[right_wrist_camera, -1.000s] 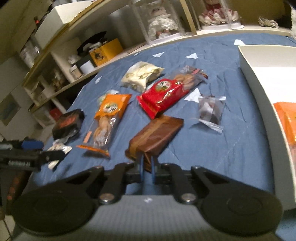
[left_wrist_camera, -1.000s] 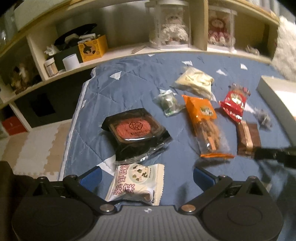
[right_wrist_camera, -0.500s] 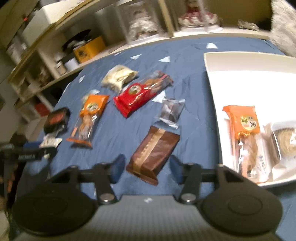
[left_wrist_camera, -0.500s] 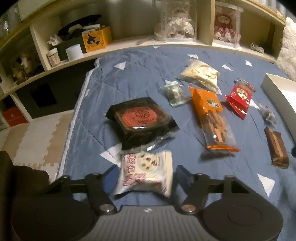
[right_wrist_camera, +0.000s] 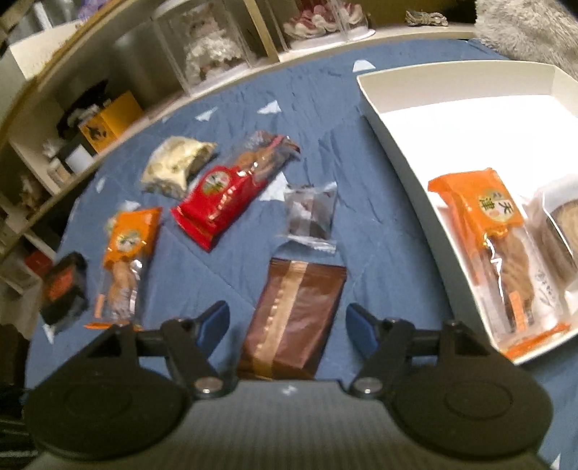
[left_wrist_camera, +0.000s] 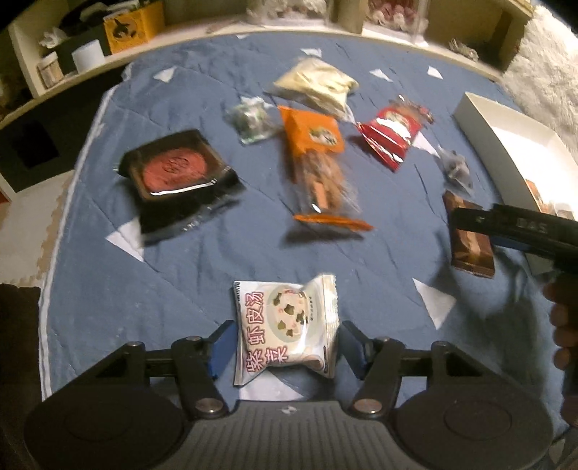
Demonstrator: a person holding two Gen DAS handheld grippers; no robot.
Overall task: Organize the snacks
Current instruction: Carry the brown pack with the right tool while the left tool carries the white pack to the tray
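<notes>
My left gripper (left_wrist_camera: 285, 347) is shut on a white snack packet (left_wrist_camera: 285, 329) with pink print, holding it by both sides above the blue quilt (left_wrist_camera: 216, 260). A brown foil packet (right_wrist_camera: 292, 318) lies flat on the quilt between the spread fingers of my right gripper (right_wrist_camera: 287, 321), which is open and not touching it. From the left wrist view, the right gripper (left_wrist_camera: 505, 226) hovers over the same brown packet (left_wrist_camera: 469, 238). A white box (right_wrist_camera: 383, 119) to the right holds an orange packet (right_wrist_camera: 487, 231) and a round cake pack (right_wrist_camera: 556, 231).
Loose on the quilt: a black-tray cake (left_wrist_camera: 177, 170), an orange snack bag (left_wrist_camera: 318, 162), a red bag (left_wrist_camera: 390, 137), a cream bag (left_wrist_camera: 314, 85), a small green packet (left_wrist_camera: 253, 119) and a small clear packet (left_wrist_camera: 453, 166). Shelves (left_wrist_camera: 108, 32) behind; a hand (left_wrist_camera: 563, 325) at right.
My left fingers closed in on the white packet and rose with it. My right gripper went from shut at the brown packet's near edge to open around it, swinging toward the white box.
</notes>
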